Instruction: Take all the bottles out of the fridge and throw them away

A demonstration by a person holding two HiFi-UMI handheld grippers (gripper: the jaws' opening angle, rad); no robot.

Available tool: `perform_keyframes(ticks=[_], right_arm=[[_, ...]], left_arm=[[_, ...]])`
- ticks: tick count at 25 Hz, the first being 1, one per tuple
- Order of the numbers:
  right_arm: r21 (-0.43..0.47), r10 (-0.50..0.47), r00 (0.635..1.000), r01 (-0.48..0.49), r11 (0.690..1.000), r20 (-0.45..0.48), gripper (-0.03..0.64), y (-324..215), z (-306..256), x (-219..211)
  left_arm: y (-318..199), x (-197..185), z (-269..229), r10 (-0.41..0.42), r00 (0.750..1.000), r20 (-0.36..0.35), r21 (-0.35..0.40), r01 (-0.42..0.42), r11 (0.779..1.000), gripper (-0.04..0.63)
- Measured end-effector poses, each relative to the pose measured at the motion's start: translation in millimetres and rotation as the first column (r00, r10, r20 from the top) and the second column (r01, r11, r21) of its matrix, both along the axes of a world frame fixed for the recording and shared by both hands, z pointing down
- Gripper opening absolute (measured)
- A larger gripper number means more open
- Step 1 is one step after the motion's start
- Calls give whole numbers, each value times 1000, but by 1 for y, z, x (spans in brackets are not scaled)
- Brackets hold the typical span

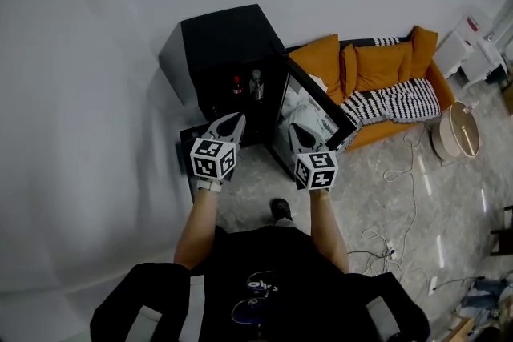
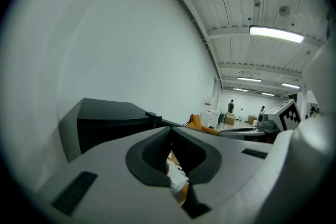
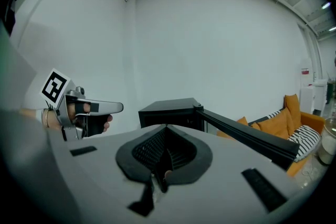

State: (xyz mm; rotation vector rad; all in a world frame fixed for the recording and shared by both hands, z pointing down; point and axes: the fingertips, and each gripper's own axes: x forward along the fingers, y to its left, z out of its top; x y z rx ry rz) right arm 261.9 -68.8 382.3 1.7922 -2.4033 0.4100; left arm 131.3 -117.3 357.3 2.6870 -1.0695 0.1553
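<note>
The left gripper and right gripper hang side by side, fingers closed on nothing, just short of the open fridge. Inside it stand a red-capped bottle and a paler bottle, close together. To take one cleanly, I would spread the fingers before entering, go in level, clear of the door, and clamp its body.

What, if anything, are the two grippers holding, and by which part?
Nothing is held. The left gripper and the right gripper both have their jaws closed together on nothing; the bottles stand in the open fridge.
</note>
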Motion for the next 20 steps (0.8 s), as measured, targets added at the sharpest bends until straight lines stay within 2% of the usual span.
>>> perform_keyframes(ticks=[20], right_arm=[[-29,-11,999,13,1000,37,8,-6,20,-9]], left_arm=[[-4,-19,19,-43,999,-9,-36,42,998,0]])
